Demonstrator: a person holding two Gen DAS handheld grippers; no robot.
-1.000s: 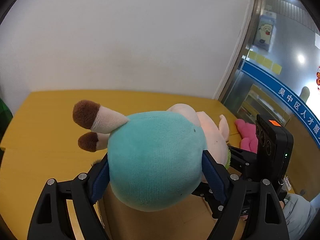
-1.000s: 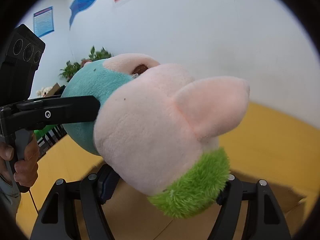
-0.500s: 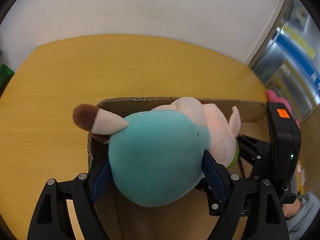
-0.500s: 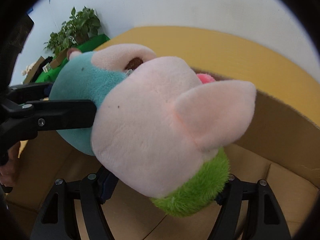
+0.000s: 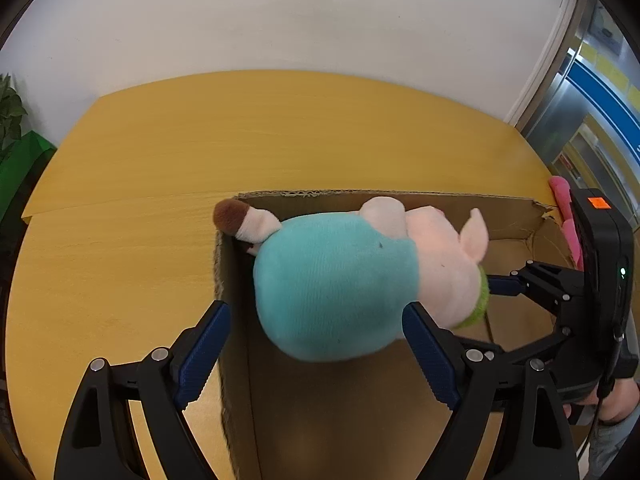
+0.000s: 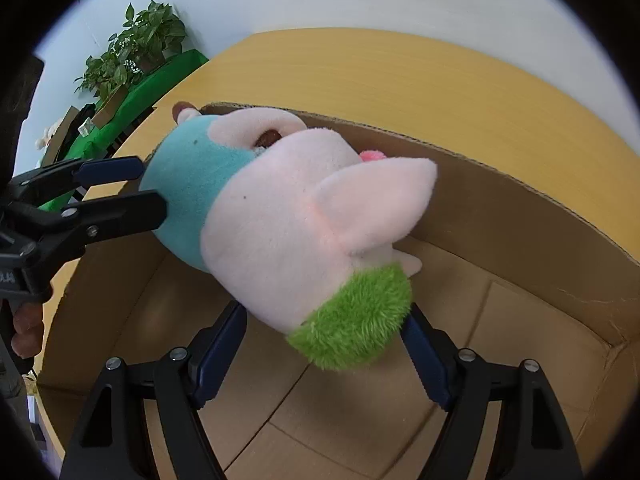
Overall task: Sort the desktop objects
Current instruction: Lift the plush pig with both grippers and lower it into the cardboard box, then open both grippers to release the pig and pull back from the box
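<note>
A plush pig with a teal body, pink head and green tuft sits in the open cardboard box, its brown-tipped leg over the box's far left corner. My left gripper is open, its blue pads spread on either side of the teal body, the left pad clear of it. My right gripper is open too, its pads flanking the green tuft of the plush pig. The box wall rises behind the head.
The box stands on a yellow wooden table against a white wall. A pink plush thing lies past the box's far right corner. Potted plants and a green surface are beyond the table's left edge.
Both grippers carried the pig down into the box, then opened. The left jaws, which squeezed the teal body before, now stand wide apart; the right jaws also spread.
</note>
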